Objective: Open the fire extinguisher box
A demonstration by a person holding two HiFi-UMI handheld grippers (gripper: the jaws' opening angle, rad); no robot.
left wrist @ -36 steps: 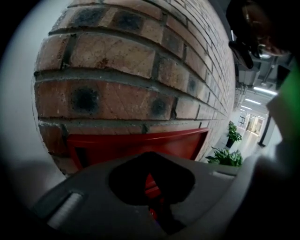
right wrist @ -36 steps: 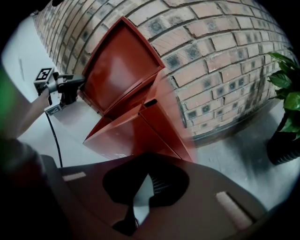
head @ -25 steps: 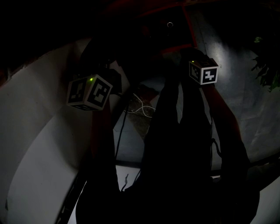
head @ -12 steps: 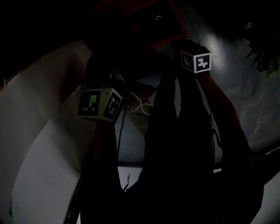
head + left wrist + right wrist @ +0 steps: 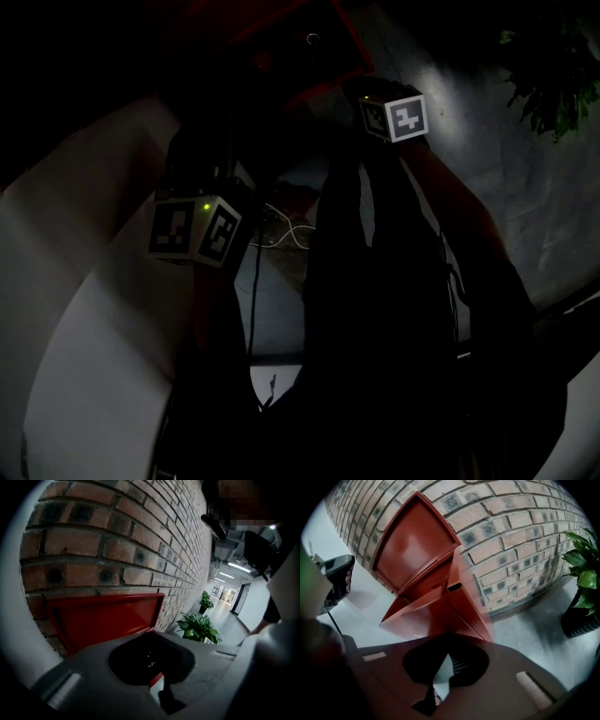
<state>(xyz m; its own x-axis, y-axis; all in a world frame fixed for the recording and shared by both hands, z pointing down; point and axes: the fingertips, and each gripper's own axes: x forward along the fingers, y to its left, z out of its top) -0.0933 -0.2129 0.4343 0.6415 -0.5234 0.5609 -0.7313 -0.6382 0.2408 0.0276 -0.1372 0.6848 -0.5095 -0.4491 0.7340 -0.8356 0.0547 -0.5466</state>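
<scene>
A brick wall point(image 5: 520, 531) lines a corridor with a grey floor point(image 5: 543, 634). The red fire extinguisher box point(image 5: 440, 606) stands at the wall's foot, centre left of the right gripper view. Its lid point(image 5: 415, 541) is raised and leans back against the bricks. A potted plant point(image 5: 581, 578) stands at the right edge of that view, near the box but apart from it.

The right gripper point(image 5: 427, 704), at the bottom of the frame, points down toward the box, its jaws together with nothing between them. The left gripper point(image 5: 165, 700) also has its jaws closed and empty. In its view the red lid fills the lower left, just beyond the jaws, and two more plants point(image 5: 199, 627) stand at centre right along the lit corridor. Whether either gripper touches the box cannot be told.

The head view is very dark. Only the grippers' marker cubes stand out, the left cube point(image 5: 192, 230) at centre left and the right cube point(image 5: 394, 117) at upper centre, with dim red edges of the box showing at the top of the frame.
</scene>
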